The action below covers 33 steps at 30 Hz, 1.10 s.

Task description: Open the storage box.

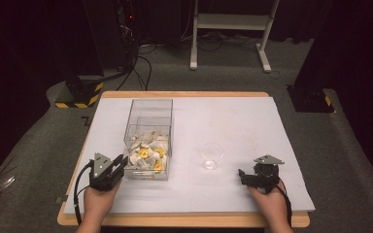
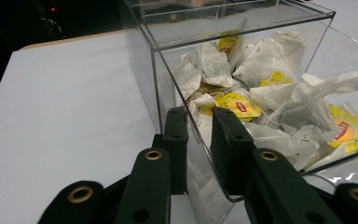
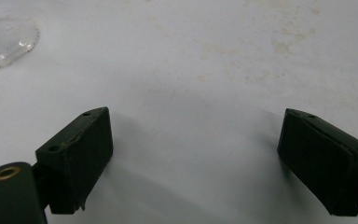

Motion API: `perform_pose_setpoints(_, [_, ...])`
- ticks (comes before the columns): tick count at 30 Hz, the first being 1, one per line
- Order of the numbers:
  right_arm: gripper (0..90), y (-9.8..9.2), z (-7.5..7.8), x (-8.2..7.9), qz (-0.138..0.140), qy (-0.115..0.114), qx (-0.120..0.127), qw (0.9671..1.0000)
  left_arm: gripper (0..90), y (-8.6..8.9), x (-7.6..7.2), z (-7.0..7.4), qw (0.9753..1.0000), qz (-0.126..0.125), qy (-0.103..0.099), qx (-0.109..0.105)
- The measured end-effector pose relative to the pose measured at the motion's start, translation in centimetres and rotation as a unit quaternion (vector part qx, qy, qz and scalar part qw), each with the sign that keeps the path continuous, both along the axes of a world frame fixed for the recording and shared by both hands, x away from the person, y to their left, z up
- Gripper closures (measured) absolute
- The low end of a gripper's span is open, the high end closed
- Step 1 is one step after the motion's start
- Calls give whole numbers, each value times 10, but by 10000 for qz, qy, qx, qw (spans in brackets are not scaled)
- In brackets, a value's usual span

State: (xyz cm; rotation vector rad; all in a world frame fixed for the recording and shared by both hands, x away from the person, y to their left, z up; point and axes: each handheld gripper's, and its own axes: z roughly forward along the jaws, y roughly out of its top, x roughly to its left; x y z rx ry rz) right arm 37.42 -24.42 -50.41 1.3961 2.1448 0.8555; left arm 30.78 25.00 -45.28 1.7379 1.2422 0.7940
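A clear plastic box (image 1: 148, 127) full of white and yellow tea bags (image 2: 261, 98) stands left of centre on the white table cover. My left gripper (image 1: 121, 163) is at the box's near left corner. In the left gripper view its jaws are drawn close together, with the box's clear wall (image 2: 168, 70) running slantwise between them. A small empty clear cup (image 1: 211, 156) stands to the right of the box. My right gripper (image 1: 242, 175) rests low over the bare cover near the front right, jaws wide apart and nothing between them; the cup's base (image 3: 7, 39) lies off to its upper left.
The white cover (image 1: 233, 121) lies over a wooden table (image 1: 184, 94) and carries faint stains (image 3: 279, 44) by the right gripper. Beyond the table are a white stand (image 1: 230, 29), black equipment and floor cables (image 1: 141, 68).
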Motion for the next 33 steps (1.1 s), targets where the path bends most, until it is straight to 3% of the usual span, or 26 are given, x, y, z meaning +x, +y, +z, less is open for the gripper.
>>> perform_pose_setpoints(33, [102, 0, 0, 0, 2, 2, 2, 10000, 774, -2, -26, 2, 9999, 3, 61, 135])
